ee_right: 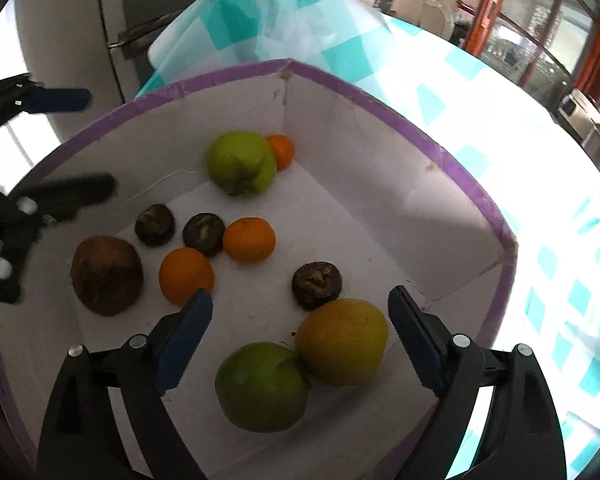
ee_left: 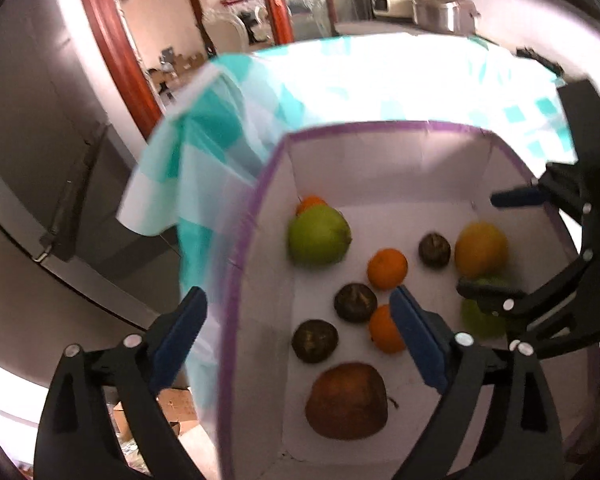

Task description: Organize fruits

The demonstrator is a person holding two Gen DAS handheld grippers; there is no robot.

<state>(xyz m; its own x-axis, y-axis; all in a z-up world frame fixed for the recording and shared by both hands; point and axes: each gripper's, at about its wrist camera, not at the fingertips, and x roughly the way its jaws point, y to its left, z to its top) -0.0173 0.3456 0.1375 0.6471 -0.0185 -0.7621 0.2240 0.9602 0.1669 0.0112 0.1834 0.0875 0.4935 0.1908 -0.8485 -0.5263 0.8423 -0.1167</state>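
The right gripper (ee_right: 300, 340) is hanging wide open over the box (ee_right: 380, 80), gripping nothing; a green fruit (ee_right: 262, 386) and a yellow one (ee_right: 342, 342), touching, are lying between its fingers. The left gripper (ee_left: 298, 338) is also gaping empty, straddling the box's purple-edged wall. Farther in, oranges (ee_right: 249, 239), three dark fruits (ee_right: 203, 233) and a brown fruit (ee_right: 107, 274) are sitting on the floor. Another green fruit (ee_right: 240, 162) is resting in the far corner.
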